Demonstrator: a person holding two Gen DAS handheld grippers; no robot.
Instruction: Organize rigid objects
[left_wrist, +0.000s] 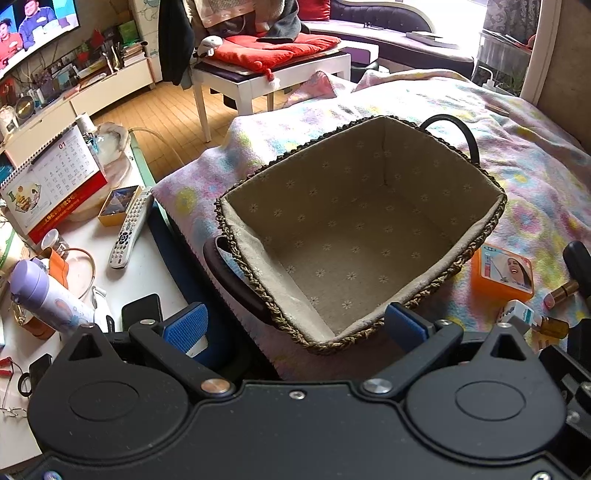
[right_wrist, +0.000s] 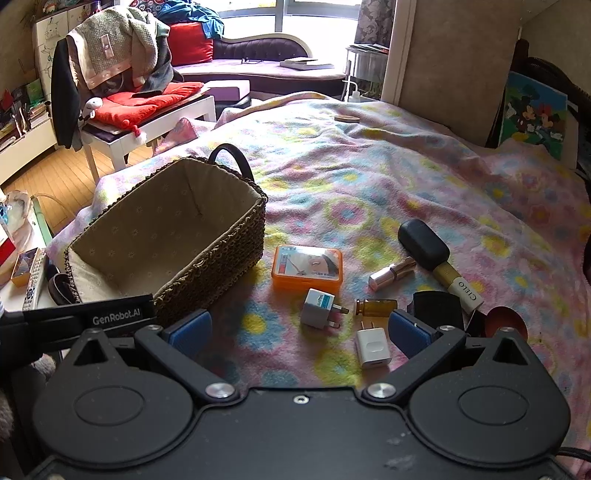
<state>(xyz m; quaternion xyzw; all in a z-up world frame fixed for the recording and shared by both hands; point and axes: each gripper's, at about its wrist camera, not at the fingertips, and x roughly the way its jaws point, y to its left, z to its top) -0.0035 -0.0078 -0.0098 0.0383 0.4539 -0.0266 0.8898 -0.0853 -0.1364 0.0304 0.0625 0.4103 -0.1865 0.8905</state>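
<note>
My left claw (left_wrist: 295, 326) stood spread wide, its blue pads (left_wrist: 184, 328) well apart and pinching nothing. It hung over the near corner of the woven basket (left_wrist: 476, 254), with the rim showing between the fingers; I could not tell whether either pad touched the weave. The basket's cloth-lined inside held nothing that I could see, and it sat on the flowered blanket (left_wrist: 517, 166) with a dark handle at each end.

My right claw (right_wrist: 299, 332) was likewise spread to its full width and empty. Between its fingers, on the blanket, lay a grey plug adapter (right_wrist: 318, 308) and, just beside the right pad (right_wrist: 408, 332), a white charger (right_wrist: 373, 347) with its prongs pointing away from me. A small amber vial (right_wrist: 376, 306) lay on its side just beyond the charger. Farther off sat an orange box (right_wrist: 306, 267), close to the basket's side wall, then a pink lipstick (right_wrist: 391, 273) and a black-capped tube (right_wrist: 439, 264) with a gold band, touching or nearly so. All these things lay outside the basket, to its right.
</note>
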